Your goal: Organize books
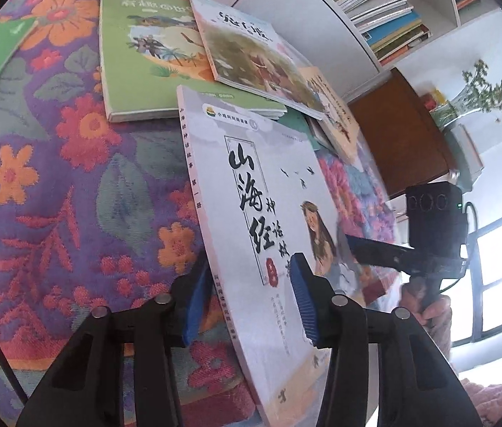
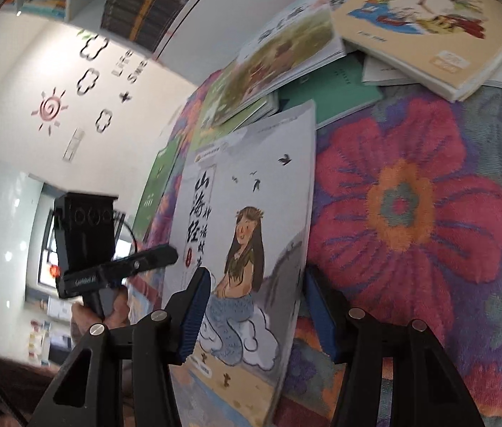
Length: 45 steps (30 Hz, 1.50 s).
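Note:
A white storybook (image 1: 268, 192) with black brush lettering and a long-haired girl on the cover is held tilted above the flowered blanket (image 1: 55, 185). My left gripper (image 1: 247, 302) has it near the spine, one blue pad on the cover and the other behind the spine edge. My right gripper (image 2: 256, 316) grips the same storybook (image 2: 251, 213) lower down: one pad lies on the cover and one behind the page edge. Across the book, each view shows the other gripper, the right gripper (image 1: 357, 245) and the left gripper (image 2: 165, 254). Both are shut on the book.
More books lie piled on the blanket: a green one (image 1: 137, 60), a brown-toned one (image 1: 251, 49) and a beige one (image 2: 425, 21). A white bookshelf (image 1: 375, 3) full of books stands behind. A brown cabinet (image 1: 400, 135) and a vase of twigs (image 1: 482, 89) stand at the right.

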Available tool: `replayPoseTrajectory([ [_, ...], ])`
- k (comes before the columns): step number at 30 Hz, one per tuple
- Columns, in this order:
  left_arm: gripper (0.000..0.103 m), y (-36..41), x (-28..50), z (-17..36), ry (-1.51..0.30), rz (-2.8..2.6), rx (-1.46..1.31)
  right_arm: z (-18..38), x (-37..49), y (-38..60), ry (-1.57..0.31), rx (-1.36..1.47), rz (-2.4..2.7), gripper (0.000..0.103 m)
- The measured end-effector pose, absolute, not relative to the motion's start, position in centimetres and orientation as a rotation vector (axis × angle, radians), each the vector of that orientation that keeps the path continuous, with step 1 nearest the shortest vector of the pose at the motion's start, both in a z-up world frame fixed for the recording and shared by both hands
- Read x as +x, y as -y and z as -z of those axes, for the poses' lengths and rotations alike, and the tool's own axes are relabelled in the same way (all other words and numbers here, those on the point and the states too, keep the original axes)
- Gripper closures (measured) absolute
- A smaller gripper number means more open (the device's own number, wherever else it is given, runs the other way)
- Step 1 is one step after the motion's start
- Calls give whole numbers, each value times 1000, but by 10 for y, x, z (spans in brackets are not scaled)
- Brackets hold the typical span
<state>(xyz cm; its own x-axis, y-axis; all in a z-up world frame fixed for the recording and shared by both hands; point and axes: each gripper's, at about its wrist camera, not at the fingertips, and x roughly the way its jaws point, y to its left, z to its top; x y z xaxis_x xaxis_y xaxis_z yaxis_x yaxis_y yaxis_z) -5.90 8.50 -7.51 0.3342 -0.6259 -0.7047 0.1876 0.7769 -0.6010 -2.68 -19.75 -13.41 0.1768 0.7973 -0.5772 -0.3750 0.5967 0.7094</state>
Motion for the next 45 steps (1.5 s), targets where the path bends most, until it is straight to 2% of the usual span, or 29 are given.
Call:
replayPoseTrajectory([
  [1,71,-84,-59,75,-1106,539,-445,136,-27,197,-1122,466,-893,50],
  [3,74,-83,-60,74,-1098,519,-425,137,-31,197,-1167,461,-926,54],
  [8,77,-91,-55,79,-1108,541,-467,145,-30,196,-1235,523,-956,57],
  [10,78,-94,-52,81,-1113,552,-484,149,-23,193,-1246,554,-977,63],
  [15,79,-97,-53,84,-1109,563,-501,159,-7,186,-1286,584,-982,89],
  [17,79,-97,-53,84,-1107,564,-500,162,-3,186,-1280,614,-976,92],
  [28,79,-88,-56,75,-1117,525,-427,147,-12,174,-1265,535,-884,89],
  [34,80,-94,-54,79,-1156,583,-510,161,2,187,-1312,678,-891,90],
  [39,80,-87,-56,78,-1172,587,-485,149,-4,179,-1263,586,-850,90],
  [45,80,-70,-64,62,-1180,537,-307,132,-15,166,-1265,500,-833,89],
])
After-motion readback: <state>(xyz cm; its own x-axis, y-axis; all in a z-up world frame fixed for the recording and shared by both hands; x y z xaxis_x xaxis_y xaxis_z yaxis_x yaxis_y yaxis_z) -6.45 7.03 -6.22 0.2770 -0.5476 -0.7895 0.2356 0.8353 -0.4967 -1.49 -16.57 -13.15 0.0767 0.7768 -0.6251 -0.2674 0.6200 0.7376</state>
